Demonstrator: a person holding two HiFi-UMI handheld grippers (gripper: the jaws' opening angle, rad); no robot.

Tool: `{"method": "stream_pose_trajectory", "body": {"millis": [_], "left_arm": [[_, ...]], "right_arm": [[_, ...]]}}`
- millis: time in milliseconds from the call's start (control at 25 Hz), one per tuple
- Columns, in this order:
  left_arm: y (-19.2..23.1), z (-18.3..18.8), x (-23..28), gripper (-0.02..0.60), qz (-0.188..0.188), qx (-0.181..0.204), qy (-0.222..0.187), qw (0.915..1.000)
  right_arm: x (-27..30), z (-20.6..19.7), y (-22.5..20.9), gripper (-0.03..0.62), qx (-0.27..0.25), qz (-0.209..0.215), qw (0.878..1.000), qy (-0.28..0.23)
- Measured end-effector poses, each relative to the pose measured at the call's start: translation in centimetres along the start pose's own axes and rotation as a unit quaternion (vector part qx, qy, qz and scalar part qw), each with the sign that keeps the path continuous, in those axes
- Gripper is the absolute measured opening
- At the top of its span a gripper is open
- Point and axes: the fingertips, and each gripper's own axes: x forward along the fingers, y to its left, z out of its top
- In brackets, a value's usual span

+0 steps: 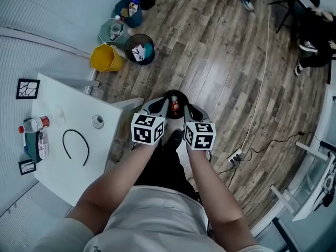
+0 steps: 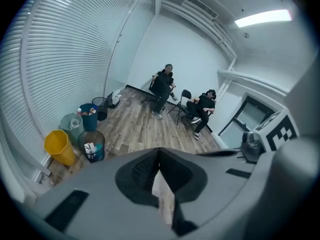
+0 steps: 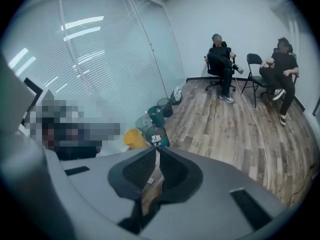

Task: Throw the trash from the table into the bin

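I stand beside the white table, holding both grippers up over the wooden floor. The left gripper has its jaws closed tip to tip; a pale sliver shows in the gap under the tips, and I cannot tell what it is. The right gripper is also shut, with only floor showing behind its jaws. Between the two tips a dark round thing with a red item shows. On the table lie a plastic bottle, a black curved band and a small round thing. The black mesh bin stands ahead.
A yellow bin, a grey bin and a teal bin stand beside the mesh one along the blinds. Two people sit on chairs at the far wall. A cable and power strip lie on the floor.
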Motion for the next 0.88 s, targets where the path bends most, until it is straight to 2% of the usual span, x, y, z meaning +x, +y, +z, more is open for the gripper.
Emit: {"method": "stream_pose_trajectory", "body": {"millis": [80, 200, 440, 600, 720, 880], "left_arm": [[-1.4, 2.2, -0.8, -0.003, -0.004, 0.0, -0.017, 0.9999], [-3.2, 5.3, -2.4, -0.003, -0.01, 0.004, -0.041, 0.9991], [-6.9, 9.9, -6.4, -0.003, -0.014, 0.044, -0.074, 0.9962], [-9.9, 12.8, -8.2, -0.003, -0.02, 0.069, -0.097, 0.9927], [-10.8, 14.1, -9.9, -0.003, -0.019, 0.074, -0.114, 0.9906], [-10.3, 14.3, -11.3, -0.003, 0.002, 0.066, -0.128, 0.9896]], "right_arm": [[-1.9, 2.5, 0.5, 0.008, -0.007, 0.003, 1.0, -0.025], [-4.8, 6.1, 1.4, 0.006, -0.019, 0.01, 0.998, -0.058], [-10.5, 11.5, 3.6, 0.006, -0.028, 0.028, 0.993, -0.111], [-13.6, 14.5, 4.7, 0.006, -0.052, 0.039, 0.989, -0.136], [-15.4, 16.1, 5.8, 0.006, -0.072, 0.046, 0.985, -0.15], [-16.4, 17.2, 6.7, 0.006, -0.09, 0.062, 0.981, -0.158]]}}
